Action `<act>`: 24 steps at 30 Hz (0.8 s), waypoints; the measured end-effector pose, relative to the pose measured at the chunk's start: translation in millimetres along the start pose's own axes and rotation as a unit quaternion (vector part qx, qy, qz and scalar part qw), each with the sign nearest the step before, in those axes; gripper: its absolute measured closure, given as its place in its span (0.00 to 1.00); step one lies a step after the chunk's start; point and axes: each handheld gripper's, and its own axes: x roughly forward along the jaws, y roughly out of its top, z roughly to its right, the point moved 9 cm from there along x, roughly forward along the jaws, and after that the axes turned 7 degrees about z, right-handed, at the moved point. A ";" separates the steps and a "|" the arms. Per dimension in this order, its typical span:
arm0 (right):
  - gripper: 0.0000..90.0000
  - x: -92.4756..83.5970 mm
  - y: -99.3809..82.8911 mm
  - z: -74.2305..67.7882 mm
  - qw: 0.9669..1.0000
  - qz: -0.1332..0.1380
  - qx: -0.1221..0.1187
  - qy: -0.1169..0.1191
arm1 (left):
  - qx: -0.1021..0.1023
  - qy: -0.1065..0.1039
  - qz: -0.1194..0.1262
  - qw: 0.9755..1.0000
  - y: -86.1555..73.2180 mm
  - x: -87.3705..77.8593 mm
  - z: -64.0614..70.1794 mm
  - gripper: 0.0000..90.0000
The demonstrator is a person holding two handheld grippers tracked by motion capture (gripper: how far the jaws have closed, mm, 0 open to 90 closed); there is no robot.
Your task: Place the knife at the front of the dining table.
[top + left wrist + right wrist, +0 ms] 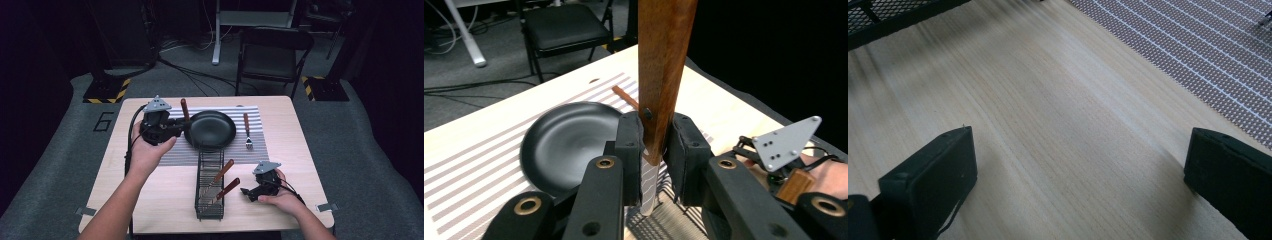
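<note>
on table: left gripper [655,150] grips one knife [664,65] (probably); right gripper [1078,190] fingers apart.

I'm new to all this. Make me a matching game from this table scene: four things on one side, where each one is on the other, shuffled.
Things:
1. plate
2. fork
3. knife
4. wire basket

Places:
A. clamped in the left gripper
B. on the striped mat, right of the plate
C. middle of the striped mat
D. on bare wood, left of the right gripper

Pairs: 1-C, 2-B, 3-A, 4-D
</note>
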 end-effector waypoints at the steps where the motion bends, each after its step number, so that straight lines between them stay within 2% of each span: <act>1: 0.00 0.0 0.0 0.0 1.000 0.000 0.000 0.000 | 0.001 0.003 0.001 1.000 -0.2 -0.5 -2.3 0.85; 15: 0.00 -0.1 -0.1 0.0 1.000 -0.001 0.000 0.000 | -0.022 0.036 -0.006 0.999 -16.1 -1.0 -32.2 0.85; 24: 0.00 -0.1 -0.1 -0.1 1.000 -0.001 0.000 0.000 | -0.033 0.062 -0.011 0.997 -28.5 -0.3 -52.0 0.85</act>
